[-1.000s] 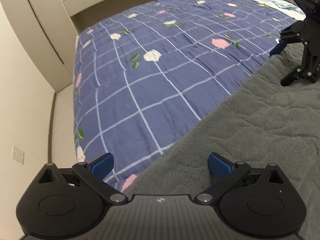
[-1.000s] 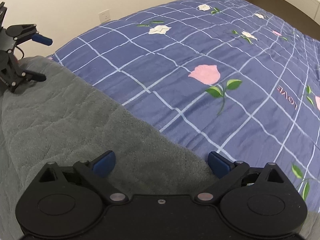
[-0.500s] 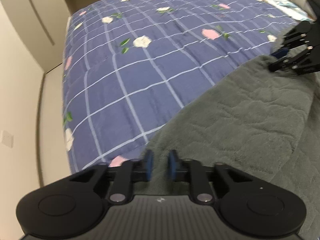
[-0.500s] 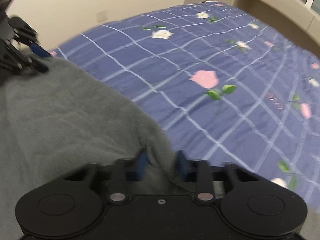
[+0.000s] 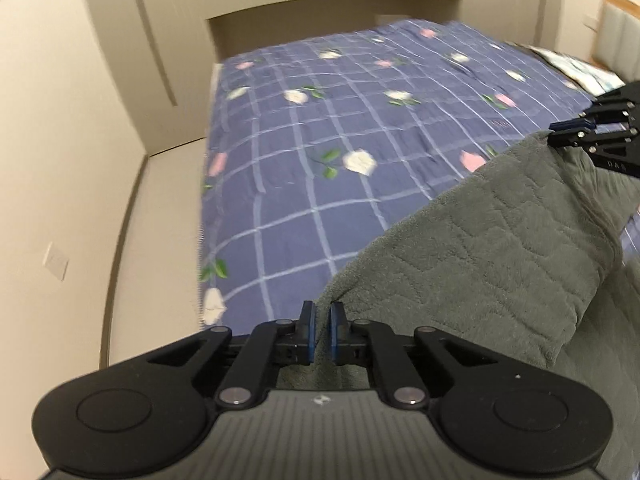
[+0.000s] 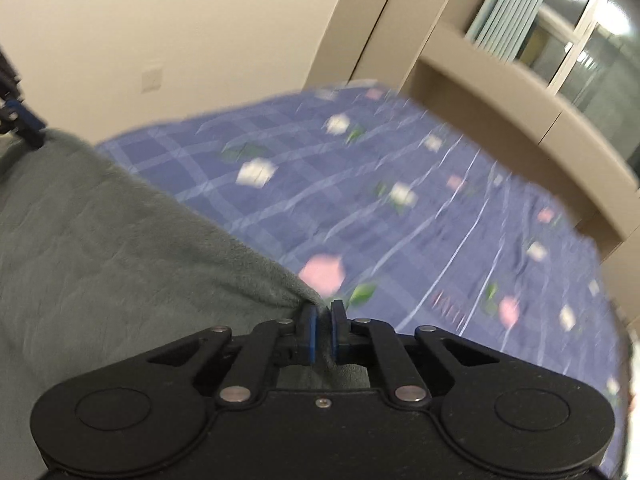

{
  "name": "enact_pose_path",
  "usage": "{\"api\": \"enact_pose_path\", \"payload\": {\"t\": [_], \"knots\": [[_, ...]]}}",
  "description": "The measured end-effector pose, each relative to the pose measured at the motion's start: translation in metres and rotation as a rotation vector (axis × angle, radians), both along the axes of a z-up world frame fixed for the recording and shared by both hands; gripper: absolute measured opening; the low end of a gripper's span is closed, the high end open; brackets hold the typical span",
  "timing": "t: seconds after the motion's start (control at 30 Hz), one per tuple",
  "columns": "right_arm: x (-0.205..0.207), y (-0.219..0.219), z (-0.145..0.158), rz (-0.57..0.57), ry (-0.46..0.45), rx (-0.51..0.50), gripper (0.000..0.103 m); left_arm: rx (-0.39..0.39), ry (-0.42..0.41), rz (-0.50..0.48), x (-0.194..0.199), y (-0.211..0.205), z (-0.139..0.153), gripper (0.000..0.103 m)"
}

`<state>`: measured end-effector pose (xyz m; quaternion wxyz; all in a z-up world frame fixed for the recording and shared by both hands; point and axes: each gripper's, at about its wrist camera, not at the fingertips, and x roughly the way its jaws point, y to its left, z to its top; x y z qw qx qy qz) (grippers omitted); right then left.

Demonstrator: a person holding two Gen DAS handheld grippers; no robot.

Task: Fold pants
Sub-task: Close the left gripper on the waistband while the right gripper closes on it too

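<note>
Above the bed (image 5: 320, 184), the grey pants (image 5: 500, 248) now hang raised by one edge, since the left claw (image 5: 321, 334) and right claw (image 6: 322, 332), wide open a second ago, have clenched on its two corners and lifted, starting the fold.

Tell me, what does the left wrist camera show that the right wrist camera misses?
Only the left wrist view shows a patterned pillow at the far end and the lifted fabric's hanging side. Only the right wrist view shows the window with its curtain. Both show the grey pants on the blue flowered bedspread, with the left gripper and right gripper each pinching an edge.
</note>
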<state>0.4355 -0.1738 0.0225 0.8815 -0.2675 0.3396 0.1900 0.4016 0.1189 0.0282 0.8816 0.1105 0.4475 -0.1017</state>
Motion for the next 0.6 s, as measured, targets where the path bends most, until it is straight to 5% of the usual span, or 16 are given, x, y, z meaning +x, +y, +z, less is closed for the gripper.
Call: {"api": "enact_pose_path", "payload": {"t": [0.3, 0.6], "knots": [[0.022, 0.031, -0.043, -0.016, 0.014, -0.046, 0.005, -0.019, 0.043, 0.084, 0.009, 0.011, -0.037, 0.006], [-0.026, 0.011, -0.004, 0.004, -0.083, 0.008, 0.005, -0.08, -0.059, 0.058, -0.031, 0.011, 0.004, 0.006]]}}
